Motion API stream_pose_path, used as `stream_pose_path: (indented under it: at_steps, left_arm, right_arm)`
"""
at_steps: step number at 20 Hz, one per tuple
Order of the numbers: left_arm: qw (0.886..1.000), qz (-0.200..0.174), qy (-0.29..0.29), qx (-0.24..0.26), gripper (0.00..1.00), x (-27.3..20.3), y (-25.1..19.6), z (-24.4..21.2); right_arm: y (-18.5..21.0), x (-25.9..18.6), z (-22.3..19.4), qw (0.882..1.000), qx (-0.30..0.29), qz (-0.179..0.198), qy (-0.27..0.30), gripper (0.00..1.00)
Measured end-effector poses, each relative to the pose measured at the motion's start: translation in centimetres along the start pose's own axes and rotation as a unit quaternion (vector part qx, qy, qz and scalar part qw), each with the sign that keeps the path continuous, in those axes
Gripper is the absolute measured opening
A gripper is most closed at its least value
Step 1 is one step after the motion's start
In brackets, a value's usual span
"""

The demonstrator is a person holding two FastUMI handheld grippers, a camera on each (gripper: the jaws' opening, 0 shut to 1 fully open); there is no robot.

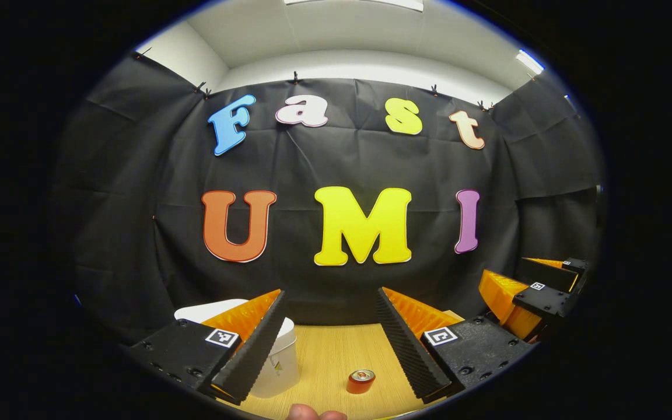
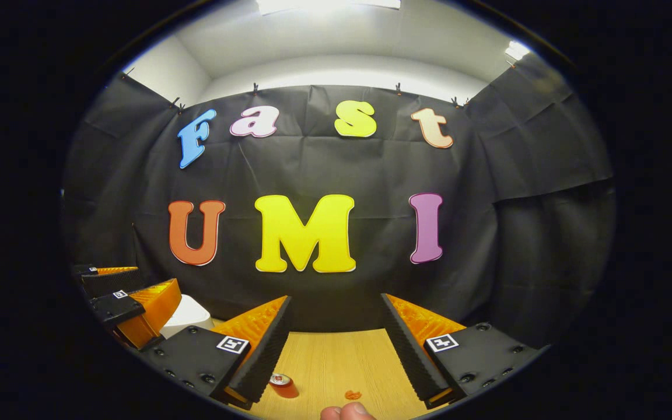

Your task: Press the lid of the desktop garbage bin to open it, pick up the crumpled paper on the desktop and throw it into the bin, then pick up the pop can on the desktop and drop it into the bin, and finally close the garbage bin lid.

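Now, with both hand-held grippers wide open and empty, lower your left hand-held gripper (image 1: 331, 338) straight onto the closed lid of the white bin (image 1: 277, 361), standing left of the can (image 1: 361, 381) on the counter (image 1: 336, 356).

The room was bright. Light came from ceiling lamps (image 2: 324, 4) high up, and they glared white. The wooden table (image 1: 336, 356) was evenly lit with only soft shadows. Both pictures were sharp in the middle. Near the edges everything bent round and grew darker.
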State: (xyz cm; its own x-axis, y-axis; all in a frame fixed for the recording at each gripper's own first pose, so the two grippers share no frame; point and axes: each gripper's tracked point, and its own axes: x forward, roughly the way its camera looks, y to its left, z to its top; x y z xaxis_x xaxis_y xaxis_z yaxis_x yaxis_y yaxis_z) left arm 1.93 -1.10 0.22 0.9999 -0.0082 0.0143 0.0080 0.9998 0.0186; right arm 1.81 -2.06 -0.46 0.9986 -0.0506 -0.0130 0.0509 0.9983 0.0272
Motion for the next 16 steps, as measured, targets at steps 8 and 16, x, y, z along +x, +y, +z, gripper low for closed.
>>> stream_pose_path:
  at_steps: [8,16]
  left_arm:
    - [1.0,-0.002,-0.008,0.005,0.99,0.8,-0.9,0.2]
    - [1.0,-0.002,0.0,0.004,0.99,1.2,-1.1,-0.7]
  right_arm:
    - [-0.6,0.8,0.0,1.0,-0.004,0.005,-0.002,0.94]
    - [-1.6,0.6,-0.3,1.0,-0.005,0.001,0.0,0.94]
